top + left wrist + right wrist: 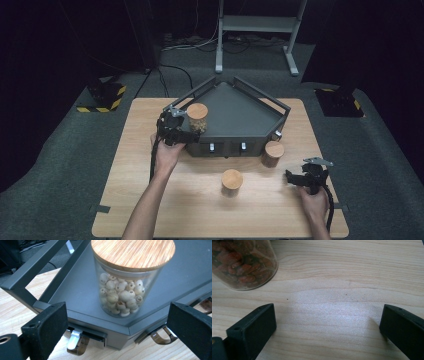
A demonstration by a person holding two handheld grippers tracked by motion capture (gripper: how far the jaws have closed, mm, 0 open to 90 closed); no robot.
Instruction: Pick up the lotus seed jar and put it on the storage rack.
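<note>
We see the left gripper point(187, 136) with fingers spread wide, just short of the bead jar point(127, 282), which stands upright on the dark tray point(240, 117) near its front-left corner. Probably collecting jars there. Right gripper point(295, 176), fingers spread too, waits low over the worktop point(150, 200), near the red-filled jar point(242, 262).

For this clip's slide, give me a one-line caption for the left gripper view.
Open left gripper facing a bamboo-lidded glass jar of pale beads standing on the dark tray.
</note>
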